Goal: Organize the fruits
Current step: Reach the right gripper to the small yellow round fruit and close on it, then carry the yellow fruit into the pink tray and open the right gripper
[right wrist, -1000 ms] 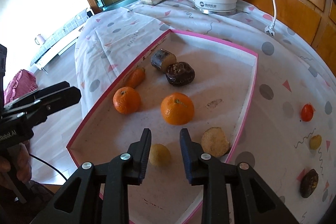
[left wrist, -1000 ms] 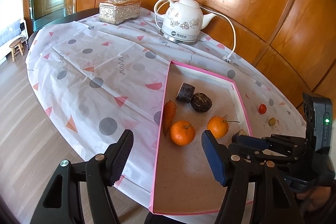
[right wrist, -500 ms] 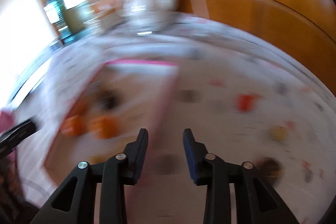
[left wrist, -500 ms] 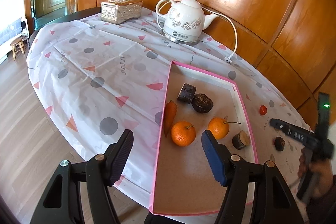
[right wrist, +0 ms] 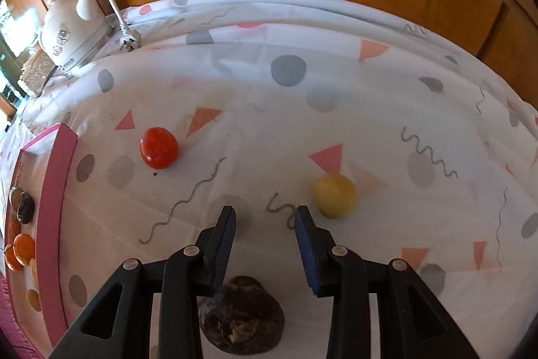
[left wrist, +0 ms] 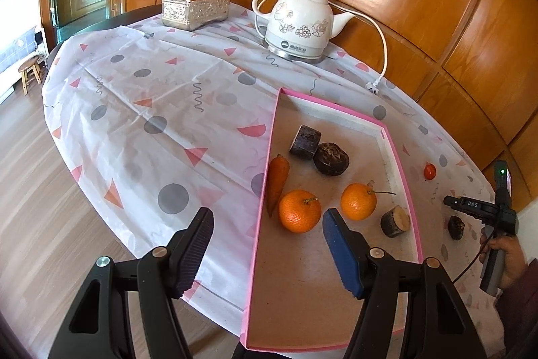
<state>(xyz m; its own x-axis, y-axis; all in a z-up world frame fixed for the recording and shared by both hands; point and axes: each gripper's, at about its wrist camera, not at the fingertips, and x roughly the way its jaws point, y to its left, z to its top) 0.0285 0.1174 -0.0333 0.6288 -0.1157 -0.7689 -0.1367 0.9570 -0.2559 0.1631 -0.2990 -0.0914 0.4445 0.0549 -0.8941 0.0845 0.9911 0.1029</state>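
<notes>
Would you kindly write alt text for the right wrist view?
The right gripper, jaws apart and empty, hangs over a patterned tablecloth between a red tomato, a small yellow fruit and a dark brown fruit. The pink tray sits left.

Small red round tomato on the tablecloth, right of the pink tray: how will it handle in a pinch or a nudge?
The small red tomato looks round and glossy, so it probably rolls at a nudge and may slip between pads. It sits free on the patterned tablecloth, nothing beside it to stop it. Its skin looks thin; a hard squeeze could likely split it.
</notes>
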